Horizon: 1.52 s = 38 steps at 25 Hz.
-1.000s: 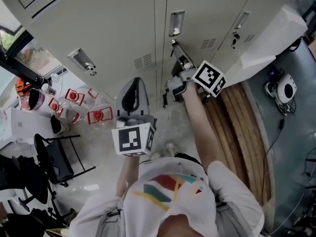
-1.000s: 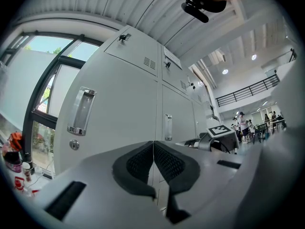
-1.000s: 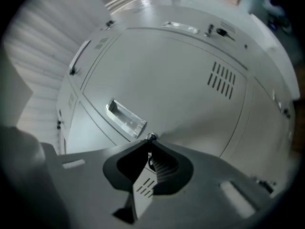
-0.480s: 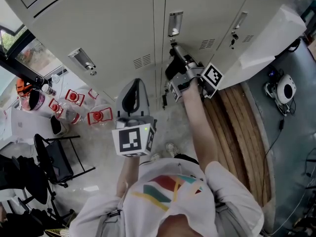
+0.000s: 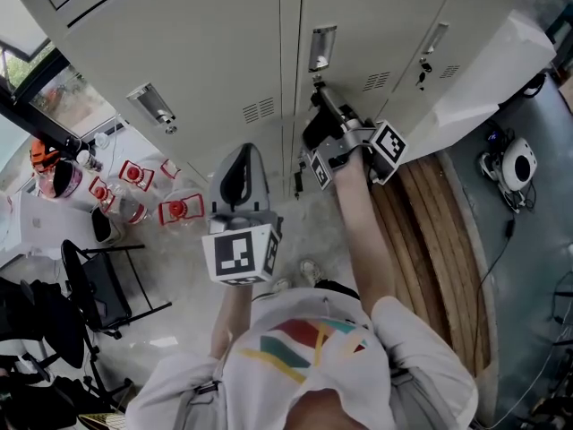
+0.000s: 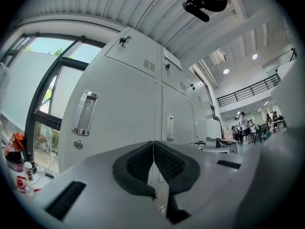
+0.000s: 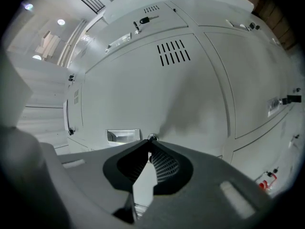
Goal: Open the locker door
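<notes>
**Location.** We find the locker door (image 5: 376, 16) in the middle of the grey bank, straight ahead of the person. It is closed flush with its neighbours. Its recessed pull handle (image 5: 322, 47) sits near the door's left edge, and the lock cylinder (image 7: 151, 138) is just beside it.

**Right tool.** The right tool (image 7: 149, 146) is up against that lock. Its jaws stand almost together, with the tips at the cylinder and only a thin gap behind them. We judge that they are pinched on the key, but the pads cover it and we do not see it directly. Another door shows a black-headed key (image 7: 143, 19) in its lock, which supports this reading.

**Left tool.** The left tool (image 6: 153, 149) hangs well back from the lockers, with its jaws fully together and nothing between them. It faces the door to the left and touches nothing.

**Handling assessment.**
- The door is painted sheet steel. It is stiff, and we judge it light on its hinges once the latch frees.
- Its face is smooth and offers no purchase.
- The key is small, thin and hard. It needs a firm pinch across its flat head, or it will slip in the pads as it turns.
- Once the door is unlocked, the better hold is the recessed handle, hooked from inside its lip. The alternative is the key itself, pulled straight outward.
- We cannot tell which edge carries the hinges.
</notes>
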Each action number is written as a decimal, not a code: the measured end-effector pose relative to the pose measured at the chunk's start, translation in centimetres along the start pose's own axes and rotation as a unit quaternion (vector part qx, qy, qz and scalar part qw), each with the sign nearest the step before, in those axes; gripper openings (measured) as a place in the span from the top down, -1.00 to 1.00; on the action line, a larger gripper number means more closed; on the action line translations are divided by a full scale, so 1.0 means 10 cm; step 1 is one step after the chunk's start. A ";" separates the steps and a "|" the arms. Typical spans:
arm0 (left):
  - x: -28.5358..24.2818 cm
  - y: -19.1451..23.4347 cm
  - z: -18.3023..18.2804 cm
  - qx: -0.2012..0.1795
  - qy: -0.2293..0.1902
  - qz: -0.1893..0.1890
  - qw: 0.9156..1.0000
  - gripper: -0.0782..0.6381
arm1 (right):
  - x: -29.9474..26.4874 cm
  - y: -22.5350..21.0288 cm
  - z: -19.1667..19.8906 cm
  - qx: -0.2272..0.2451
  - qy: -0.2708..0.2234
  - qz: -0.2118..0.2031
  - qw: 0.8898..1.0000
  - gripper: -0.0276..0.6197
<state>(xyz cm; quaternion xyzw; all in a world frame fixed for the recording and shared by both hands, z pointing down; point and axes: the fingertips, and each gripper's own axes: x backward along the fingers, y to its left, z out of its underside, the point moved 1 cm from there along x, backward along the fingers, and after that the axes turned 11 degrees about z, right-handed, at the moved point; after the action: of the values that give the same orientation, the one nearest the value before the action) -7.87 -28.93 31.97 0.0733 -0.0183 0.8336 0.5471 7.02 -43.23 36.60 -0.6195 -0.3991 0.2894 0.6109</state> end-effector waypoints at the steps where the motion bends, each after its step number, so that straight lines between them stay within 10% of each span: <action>1: 0.00 -0.02 0.00 0.000 0.002 0.002 1.000 0.74 | 0.02 0.00 0.00 0.001 0.000 0.001 1.000 0.84; 23: -0.07 -0.63 -0.04 -0.008 0.003 0.068 0.998 0.74 | 0.85 0.11 -0.15 0.026 -0.017 0.007 0.999 0.84; 38: -0.21 -1.14 -0.03 0.000 -0.004 0.139 0.990 0.74 | 1.83 0.26 -0.83 0.048 -0.142 0.007 0.989 0.84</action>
<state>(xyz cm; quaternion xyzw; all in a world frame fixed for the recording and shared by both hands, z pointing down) 3.32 -26.24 30.84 0.0739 -0.0305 0.9014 0.4255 23.83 -31.94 37.13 -0.5448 -0.4631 0.3981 0.5747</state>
